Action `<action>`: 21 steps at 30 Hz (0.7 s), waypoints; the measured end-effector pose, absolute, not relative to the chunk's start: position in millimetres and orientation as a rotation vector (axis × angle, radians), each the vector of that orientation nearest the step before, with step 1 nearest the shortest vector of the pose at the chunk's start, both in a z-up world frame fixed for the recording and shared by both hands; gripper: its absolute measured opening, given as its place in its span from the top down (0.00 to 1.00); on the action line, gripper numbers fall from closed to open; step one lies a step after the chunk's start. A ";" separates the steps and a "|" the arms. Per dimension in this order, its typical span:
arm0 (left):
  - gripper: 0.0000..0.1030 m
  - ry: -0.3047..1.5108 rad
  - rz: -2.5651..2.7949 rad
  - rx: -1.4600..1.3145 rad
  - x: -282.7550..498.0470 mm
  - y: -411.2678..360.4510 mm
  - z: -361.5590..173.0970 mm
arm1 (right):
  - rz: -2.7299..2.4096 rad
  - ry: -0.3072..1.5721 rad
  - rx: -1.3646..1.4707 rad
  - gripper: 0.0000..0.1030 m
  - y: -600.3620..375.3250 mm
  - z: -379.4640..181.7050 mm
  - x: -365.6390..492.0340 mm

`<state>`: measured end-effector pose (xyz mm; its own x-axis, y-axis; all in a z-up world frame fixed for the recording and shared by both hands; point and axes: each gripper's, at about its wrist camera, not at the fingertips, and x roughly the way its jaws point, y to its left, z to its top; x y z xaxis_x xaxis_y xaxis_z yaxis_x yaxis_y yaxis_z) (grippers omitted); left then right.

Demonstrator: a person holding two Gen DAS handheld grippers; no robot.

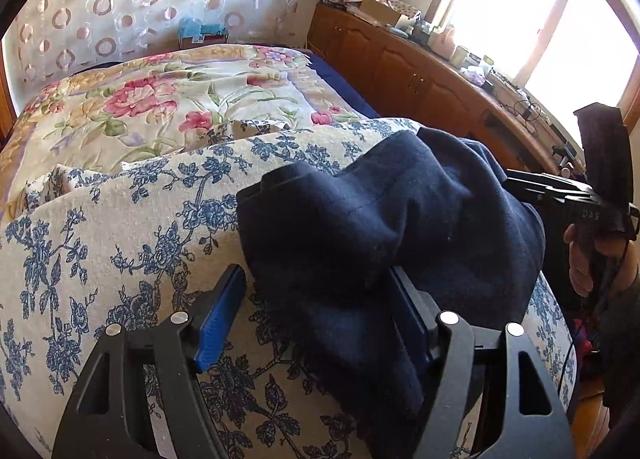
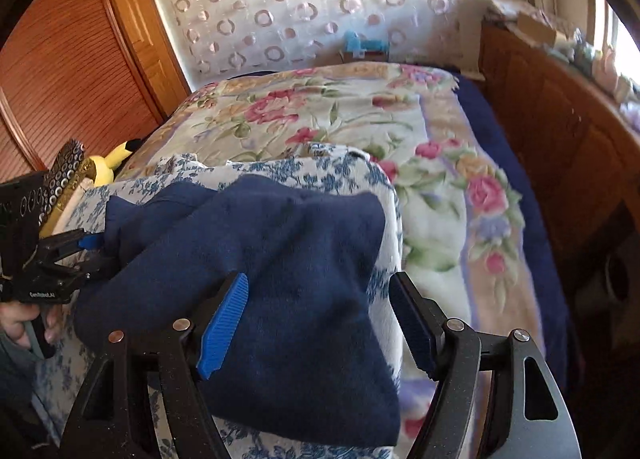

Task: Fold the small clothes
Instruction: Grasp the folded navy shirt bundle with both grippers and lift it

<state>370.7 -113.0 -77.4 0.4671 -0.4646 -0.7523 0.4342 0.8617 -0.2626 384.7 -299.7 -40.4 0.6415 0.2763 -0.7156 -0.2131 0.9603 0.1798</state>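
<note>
A navy garment (image 1: 384, 219) lies bunched on the blue-flowered bedcover (image 1: 120, 243), spread between the wide-open left gripper (image 1: 316, 319) and wide-open right gripper (image 2: 320, 323), neither pressing on it, probably poised to take hold for folding.

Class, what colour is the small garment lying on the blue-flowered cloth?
Dark navy blue, plain with no pattern. The garment shows best in the right wrist view.
</note>
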 end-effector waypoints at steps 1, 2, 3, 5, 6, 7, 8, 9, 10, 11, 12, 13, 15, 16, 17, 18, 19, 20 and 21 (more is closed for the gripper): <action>0.30 0.932 -0.550 -0.034 370.2 -112.9 -77.3 | 0.283 0.834 0.103 0.27 -299.5 -42.0 385.9; 0.30 0.930 -0.549 -0.032 370.6 -113.2 -77.5 | 0.284 0.838 0.114 0.27 -298.6 -43.3 388.6; 0.30 0.929 -0.547 -0.030 370.5 -113.6 -77.7 | 0.285 0.843 0.118 0.27 -298.6 -44.6 389.7; 0.30 0.926 -0.545 -0.028 370.0 -114.0 -77.9 | 0.297 0.867 0.112 0.27 -292.6 -51.7 394.5; 0.30 0.926 -0.545 -0.026 370.0 -113.6 -77.8 | 0.305 0.883 0.109 0.27 -290.3 -54.5 396.2; 0.30 0.926 -0.545 -0.023 369.5 -113.7 -77.6 | 0.314 0.893 0.110 0.27 -286.5 -57.7 397.5; 0.30 0.926 -0.545 -0.020 370.5 -113.5 -77.7 | 0.322 0.897 0.113 0.27 -285.5 -58.4 398.6; 0.33 0.926 -0.548 -0.020 370.7 -113.5 -77.7 | 0.328 0.900 0.118 0.27 -289.3 -57.0 402.9; 0.35 0.927 -0.553 -0.022 371.9 -113.9 -78.0 | 0.336 0.904 0.127 0.27 -294.9 -54.7 408.2; 0.39 0.928 -0.560 -0.023 372.0 -114.3 -77.8 | 0.346 0.910 0.134 0.27 -299.3 -53.4 411.8; 0.43 0.930 -0.569 -0.026 372.3 -114.8 -77.6 | 0.358 0.917 0.143 0.27 -301.3 -55.0 413.6; 0.44 0.930 -0.571 -0.026 372.8 -115.3 -77.3 | 0.369 0.924 0.157 0.28 -309.7 -55.5 418.0; 0.58 0.927 -0.580 -0.027 373.1 -115.7 -76.8 | 0.388 0.925 0.165 0.32 -324.0 -49.0 418.5; 0.64 0.926 -0.592 -0.037 372.8 -115.0 -75.7 | 0.403 0.928 0.167 0.38 -324.3 -47.8 419.3; 0.73 0.928 -0.607 -0.055 372.6 -114.0 -74.2 | 0.418 0.925 0.171 0.42 -326.6 -44.9 416.6; 0.80 0.927 -0.617 -0.069 371.6 -113.6 -72.1 | 0.433 0.924 0.171 0.51 -328.0 -41.2 411.1; 0.83 0.915 -0.629 -0.080 369.4 -112.2 -67.9 | 0.441 0.921 0.164 0.58 -327.8 -40.2 409.9; 0.86 0.905 -0.642 -0.086 366.8 -111.0 -63.5 | 0.450 0.920 0.149 0.61 -326.4 -39.0 409.3; 0.87 0.896 -0.651 -0.093 364.6 -109.8 -60.2 | 0.459 0.919 0.144 0.68 -327.6 -38.6 409.0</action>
<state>364.6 -109.8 -60.2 0.4475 -0.5625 -0.6952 0.4872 0.8053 -0.3380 409.0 -327.6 -38.6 0.5177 0.4414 -0.7329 -0.3207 0.8943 0.3121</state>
